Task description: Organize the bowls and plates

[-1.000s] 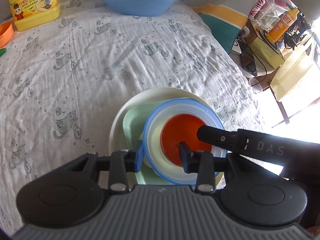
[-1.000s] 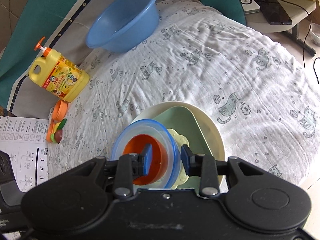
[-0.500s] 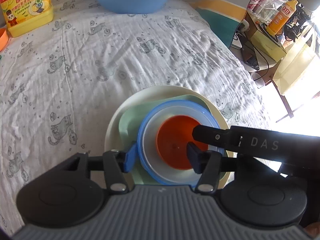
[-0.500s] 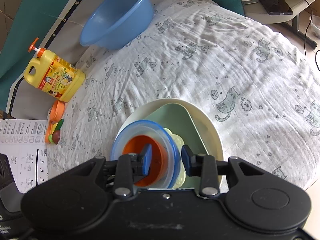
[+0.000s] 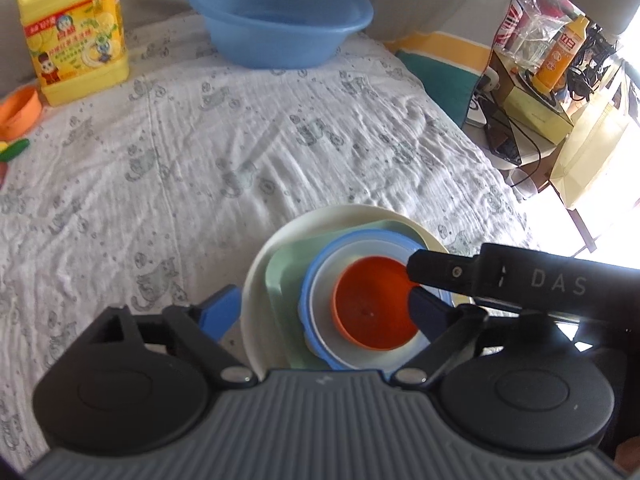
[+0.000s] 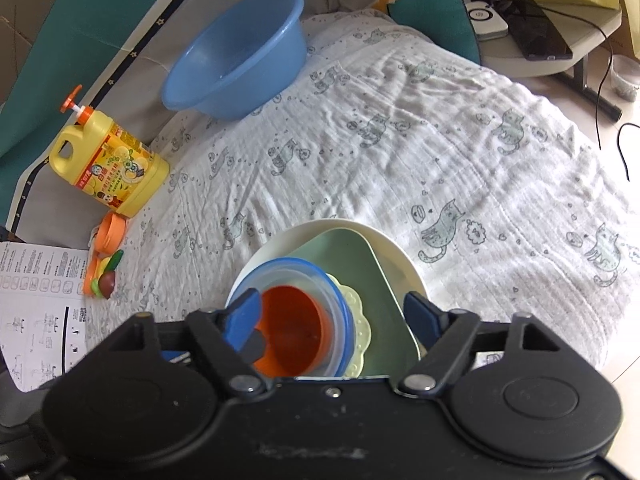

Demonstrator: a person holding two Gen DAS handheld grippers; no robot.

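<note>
Closest in, the left gripper (image 5: 326, 312) has its two blue fingers spread wide, one on each side of the stack, and it holds nothing. The right gripper (image 6: 334, 314) is wide apart too and holds nothing; its left finger sits just over the orange bowl (image 6: 294, 334). The orange bowl rests inside the clear bowl with the blue rim (image 6: 320, 280). Under that is a small pale yellow plate with a wavy edge (image 6: 358, 328), then a green plate (image 6: 360, 252), then the big cream plate (image 6: 384, 242) at the bottom. The whole stack sits on the white cat cloth (image 6: 440, 152). The stacking part looks done, and both grippers seem to be letting go. The next move may be to pull both away gently, so no finger bumps the bowls. Farther back are the yellow soap jug (image 5: 74, 32) and the big blue basin (image 5: 280, 20).
</note>
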